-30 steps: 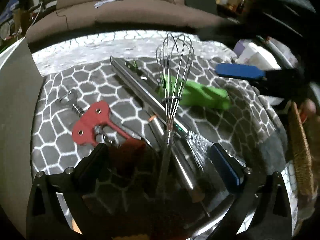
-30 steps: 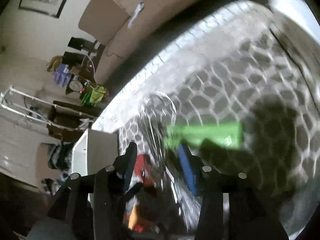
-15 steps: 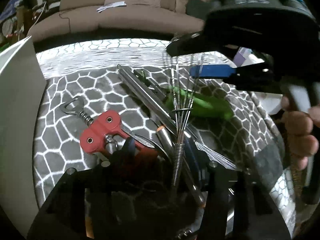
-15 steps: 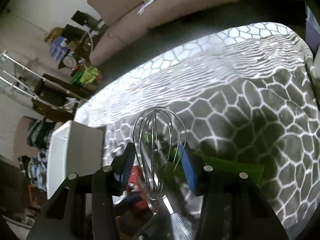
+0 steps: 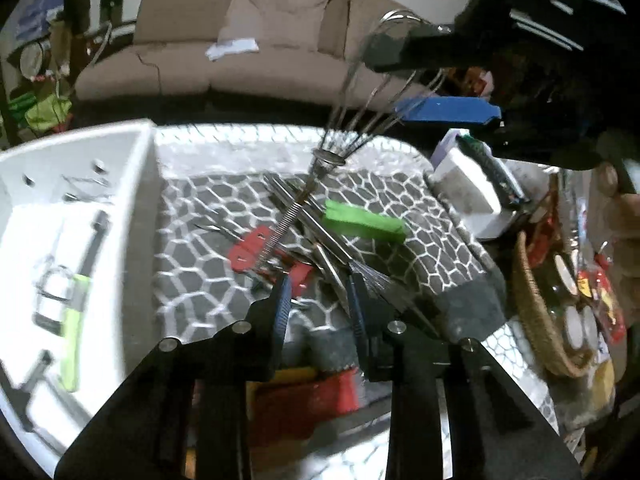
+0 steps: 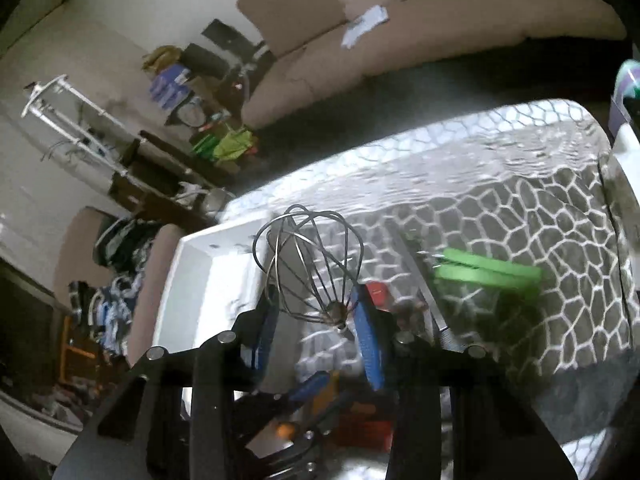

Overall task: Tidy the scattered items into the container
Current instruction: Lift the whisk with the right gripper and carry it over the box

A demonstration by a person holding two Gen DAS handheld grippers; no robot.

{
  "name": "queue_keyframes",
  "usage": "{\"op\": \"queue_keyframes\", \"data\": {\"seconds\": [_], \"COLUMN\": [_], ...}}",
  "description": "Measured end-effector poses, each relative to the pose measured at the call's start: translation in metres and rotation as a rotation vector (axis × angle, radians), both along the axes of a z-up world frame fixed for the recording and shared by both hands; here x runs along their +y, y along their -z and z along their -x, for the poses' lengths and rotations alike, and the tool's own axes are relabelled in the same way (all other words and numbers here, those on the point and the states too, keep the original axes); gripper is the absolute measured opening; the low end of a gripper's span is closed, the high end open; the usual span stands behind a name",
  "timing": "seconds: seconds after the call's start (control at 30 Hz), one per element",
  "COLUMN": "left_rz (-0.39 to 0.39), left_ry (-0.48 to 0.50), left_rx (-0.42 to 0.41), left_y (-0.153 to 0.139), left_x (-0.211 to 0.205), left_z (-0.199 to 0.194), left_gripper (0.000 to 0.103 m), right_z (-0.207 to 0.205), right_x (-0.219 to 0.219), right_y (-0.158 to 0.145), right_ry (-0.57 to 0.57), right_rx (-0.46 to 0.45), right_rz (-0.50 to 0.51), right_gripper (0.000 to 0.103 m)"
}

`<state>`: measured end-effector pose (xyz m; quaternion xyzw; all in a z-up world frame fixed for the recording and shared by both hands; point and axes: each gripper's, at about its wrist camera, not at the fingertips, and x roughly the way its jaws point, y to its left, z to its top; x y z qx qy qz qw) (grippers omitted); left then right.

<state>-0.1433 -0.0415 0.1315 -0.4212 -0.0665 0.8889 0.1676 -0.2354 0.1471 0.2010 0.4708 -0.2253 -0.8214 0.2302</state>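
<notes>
Two views split the whisk [image 6: 310,268]: right wrist shows its wire head between the right gripper [image 6: 316,320] pads, jaws just closed onto it; left wrist shows its coiled handle above the mat [image 5: 440,240], white container [image 5: 136,200] at the mat's left edge. Left gripper [image 5: 320,304] just narrowed, nothing between.

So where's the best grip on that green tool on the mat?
Probably mid-handle on the green tool, jaws across its narrow width, coming from above. It lies flat on the mat, long and slim; its right end is free, while its left end crowds the metal utensils.
</notes>
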Motion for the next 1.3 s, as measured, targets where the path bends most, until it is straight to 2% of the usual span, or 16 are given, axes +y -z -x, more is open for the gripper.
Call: {"op": "queue_keyframes", "data": {"seconds": [0.1, 0.17, 0.2, 0.23, 0.3, 0.4, 0.5, 0.57, 0.6, 0.63, 0.7, 0.87, 1.0, 1.17, 1.3], "left_rz": [0.004, 0.011, 0.011, 0.008, 0.036, 0.118, 0.164, 0.097, 0.07, 0.062, 0.057, 0.022, 0.053, 0.101, 0.077], "left_ry": [-0.029, -0.073, -0.1, -0.108, -0.099, -0.106, -0.13, -0.084, -0.061, -0.052, -0.044, -0.063, -0.072, -0.083, -0.113], "left_rx": [0.025, 0.068, 0.101, 0.118, 0.168, 0.19, 0.193, 0.188, 0.189, 0.181, 0.14, 0.103, 0.054, -0.054, -0.167], "left_y": [-0.031, -0.05, -0.063, -0.069, -0.084, -0.089, -0.086, -0.082, -0.079, -0.077, -0.07, -0.059, -0.043, -0.013, 0.021], "left_x": [-0.029, -0.047, -0.06, -0.068, -0.089, -0.112, -0.131, -0.149, -0.157, -0.162, -0.173, -0.211, -0.24, -0.27, -0.288], "left_z": [-0.011, -0.023, -0.03, -0.033, -0.044, -0.053, -0.063, -0.069, -0.073, -0.075, -0.077, -0.084, -0.077, -0.052, -0.021], "left_gripper": [0.027, 0.031, 0.046, 0.072, 0.088, 0.089, 0.089, 0.087, 0.075, 0.045, 0.012, 0.011, 0.01, 0.01, 0.01], "right_z": [-0.016, -0.029, -0.034, -0.037, -0.049, -0.064, -0.078, -0.086, -0.09, -0.092, -0.095, -0.088, -0.064, -0.02, 0.028], "right_x": [-0.022, -0.044, -0.054, -0.06, -0.081, -0.112, -0.144, -0.163, -0.175, -0.184, -0.206, -0.25, -0.28, -0.303, -0.311], "right_y": [-0.026, -0.047, -0.056, -0.062, -0.078, -0.091, -0.094, -0.095, -0.095, -0.095, -0.094, -0.079, -0.051, 0.006, 0.067], "right_ry": [-0.019, -0.05, -0.064, -0.074, -0.1, -0.149, -0.2, -0.226, -0.239, -0.253, -0.275, -0.302, -0.303, -0.264, -0.22], "right_rx": [0.029, 0.046, 0.056, 0.064, 0.085, 0.088, 0.085, 0.083, 0.082, 0.08, 0.08, 0.064, 0.02, -0.087, -0.219], "right_rz": [-0.008, -0.014, -0.024, -0.031, -0.038, -0.027, -0.017, -0.018, -0.015, -0.012, -0.016, -0.015, 0.031, 0.131, 0.235], "right_gripper": [0.038, 0.038, 0.038, 0.038, 0.038, 0.038, 0.038, 0.038, 0.038, 0.038, 0.038, 0.038, 0.038, 0.038, 0.038]}}
